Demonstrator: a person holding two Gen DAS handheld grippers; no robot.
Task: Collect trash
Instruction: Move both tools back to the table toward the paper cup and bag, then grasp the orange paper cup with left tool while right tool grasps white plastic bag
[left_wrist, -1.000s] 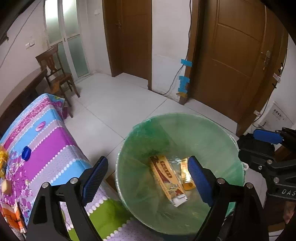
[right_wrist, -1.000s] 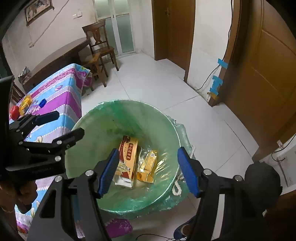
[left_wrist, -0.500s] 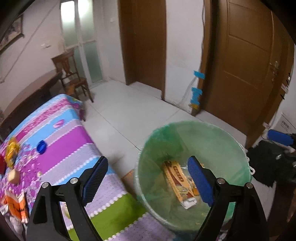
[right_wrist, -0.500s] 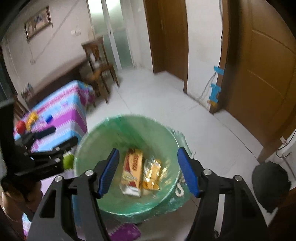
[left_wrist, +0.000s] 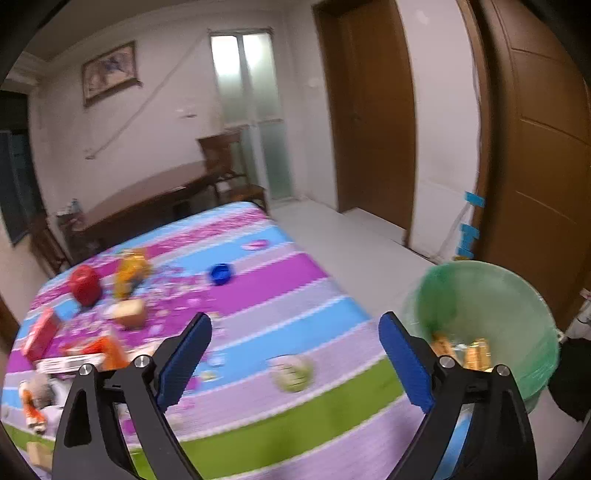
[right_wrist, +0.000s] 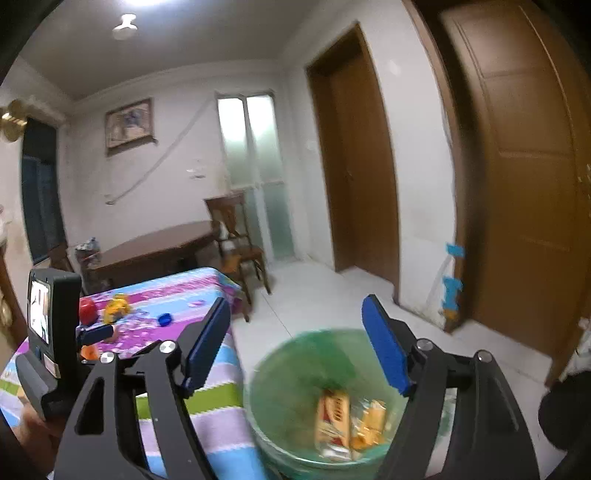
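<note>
A green-lined trash bin (left_wrist: 491, 295) stands on the floor beside the striped table (left_wrist: 258, 280); it also shows in the right wrist view (right_wrist: 288, 373). Wrappers (right_wrist: 334, 417) lie inside it. My left gripper (left_wrist: 295, 354) is open and empty above the table's near end. A green crumpled ball (left_wrist: 293, 373) lies between its fingers' line of sight. Red (left_wrist: 85, 284), yellow (left_wrist: 129, 269) and blue (left_wrist: 220, 274) items lie farther back. My right gripper (right_wrist: 297, 343) is open and empty above the bin.
Boxes and packets (left_wrist: 40, 336) crowd the table's left side. A brown table (right_wrist: 155, 251) and wooden chair (right_wrist: 236, 236) stand at the back. Brown doors (right_wrist: 524, 184) line the right wall. The left gripper body (right_wrist: 48, 332) shows at left in the right wrist view.
Both grippers have lifted and tilted up from the bin. The left one has swung left over the table, so the bin now sits at its right edge.
</note>
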